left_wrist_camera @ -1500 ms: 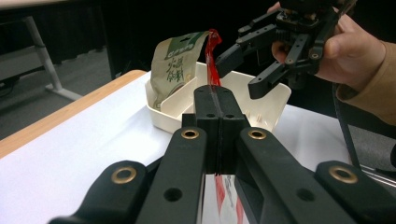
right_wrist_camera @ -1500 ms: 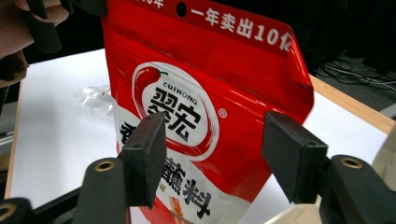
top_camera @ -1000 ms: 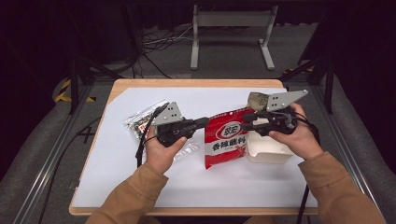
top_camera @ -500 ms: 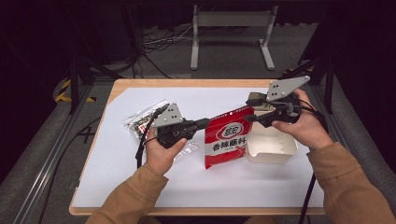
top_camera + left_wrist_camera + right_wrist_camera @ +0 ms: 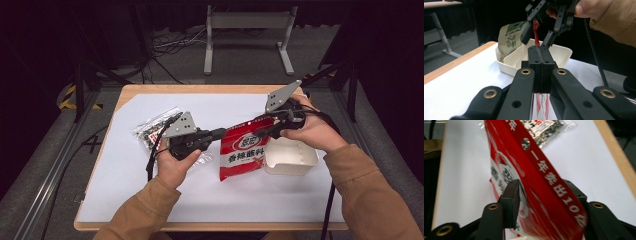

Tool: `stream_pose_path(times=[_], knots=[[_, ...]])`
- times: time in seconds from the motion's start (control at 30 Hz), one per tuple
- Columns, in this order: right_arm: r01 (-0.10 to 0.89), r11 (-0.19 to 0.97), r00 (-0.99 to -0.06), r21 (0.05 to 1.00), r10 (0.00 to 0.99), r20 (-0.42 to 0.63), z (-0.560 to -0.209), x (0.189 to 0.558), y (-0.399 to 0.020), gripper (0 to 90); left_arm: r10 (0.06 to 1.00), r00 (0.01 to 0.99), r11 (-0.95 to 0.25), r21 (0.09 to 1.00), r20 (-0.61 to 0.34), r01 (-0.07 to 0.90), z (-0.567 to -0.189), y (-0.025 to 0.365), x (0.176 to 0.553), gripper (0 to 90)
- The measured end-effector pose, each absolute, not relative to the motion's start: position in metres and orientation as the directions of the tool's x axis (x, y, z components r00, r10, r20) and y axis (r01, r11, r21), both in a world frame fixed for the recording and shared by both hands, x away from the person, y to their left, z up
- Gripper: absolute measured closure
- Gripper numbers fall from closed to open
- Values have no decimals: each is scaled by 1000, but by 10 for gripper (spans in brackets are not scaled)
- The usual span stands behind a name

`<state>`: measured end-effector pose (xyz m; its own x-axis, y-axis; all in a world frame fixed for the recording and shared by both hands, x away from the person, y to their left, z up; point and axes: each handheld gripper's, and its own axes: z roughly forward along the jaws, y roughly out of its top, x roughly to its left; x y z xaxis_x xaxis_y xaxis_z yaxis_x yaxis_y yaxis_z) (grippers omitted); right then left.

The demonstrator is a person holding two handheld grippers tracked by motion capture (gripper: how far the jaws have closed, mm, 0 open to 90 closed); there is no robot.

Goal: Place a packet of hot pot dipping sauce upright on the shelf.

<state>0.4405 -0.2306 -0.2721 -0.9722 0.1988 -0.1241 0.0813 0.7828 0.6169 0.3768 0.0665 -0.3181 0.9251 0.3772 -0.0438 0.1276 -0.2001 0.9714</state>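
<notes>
A red snack packet (image 5: 245, 152) hangs upright over the white mat between both hands. My left gripper (image 5: 224, 133) is shut on its upper left corner; in the left gripper view the closed jaws (image 5: 539, 53) pinch the thin red edge (image 5: 535, 30). My right gripper (image 5: 261, 131) comes at the packet's top from the right. Its jaws have just been closing. They straddle the packet (image 5: 529, 165) with a gap still showing on each side. The right gripper (image 5: 536, 40) is also visible from the left gripper view.
A white tray (image 5: 300, 160) sits under my right hand, with a green-and-beige packet (image 5: 510, 41) standing in it. A clear bag of dark snacks (image 5: 152, 131) lies left of my left hand. The wooden table edge (image 5: 200, 90) runs along the back.
My right hand has shifted sideways along the packet's top edge, and its grey plate has swung. The left hand and the red packet have stayed put.
</notes>
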Motion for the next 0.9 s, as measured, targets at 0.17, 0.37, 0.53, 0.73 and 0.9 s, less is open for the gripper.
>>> stream_pose_path(times=[0.17,0.37,0.53,0.73,0.9], knots=[[51,808,-984,586,140,-107,-276,444,-223,627,375,925,-190,973,-52,132,-319,66,377,900],[19,841,-994,540,76,-84,-279,444,-216,690,370,928,-193,973,-50,130,-319,65,377,900],[31,861,-994,508,78,-71,-279,444,-214,724,369,928,-184,973,-61,137,-320,64,376,900],[32,880,-996,474,65,-54,-276,442,-212,877,371,926,-173,974,-73,146,-321,65,377,900],[49,862,-998,504,60,-7,-273,441,-212,884,365,926,-150,975,-96,161,-323,72,378,900]])
